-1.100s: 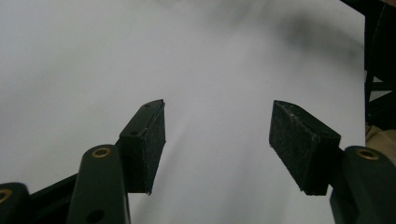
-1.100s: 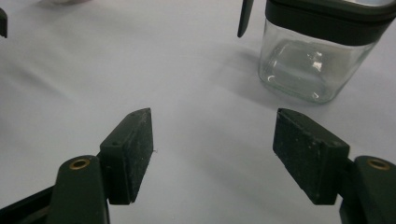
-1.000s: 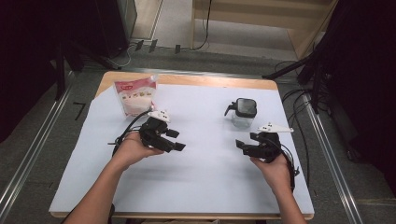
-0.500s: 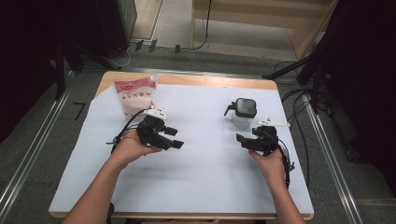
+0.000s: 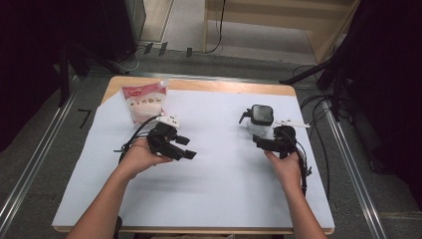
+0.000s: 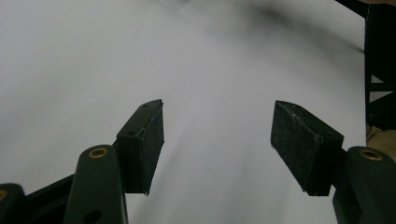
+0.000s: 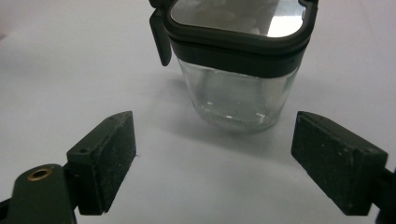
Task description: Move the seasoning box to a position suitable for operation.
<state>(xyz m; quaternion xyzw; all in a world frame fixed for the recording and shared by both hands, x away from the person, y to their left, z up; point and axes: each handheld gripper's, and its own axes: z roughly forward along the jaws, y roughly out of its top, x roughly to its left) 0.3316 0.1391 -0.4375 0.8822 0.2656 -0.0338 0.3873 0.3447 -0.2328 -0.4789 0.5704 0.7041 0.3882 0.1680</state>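
Now | right tongs point(image 7: 212, 158) just widened near jar point(image 7: 238, 70) | left tongs point(image 6: 217, 144) wide | pouch point(image 5: 144, 102) print unreadable

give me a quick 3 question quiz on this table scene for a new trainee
1. True or false: the right gripper is clamped on the glass jar.
2. Which thing lies nearest the left gripper? A) the glass jar B) the pink and white bag C) a mug
3. Fill in: the jar's lid is ____ in colour.

Key: 1 false, its jaws stand open short of the jar, having just opened wider. 2 B. 3 dark grey.
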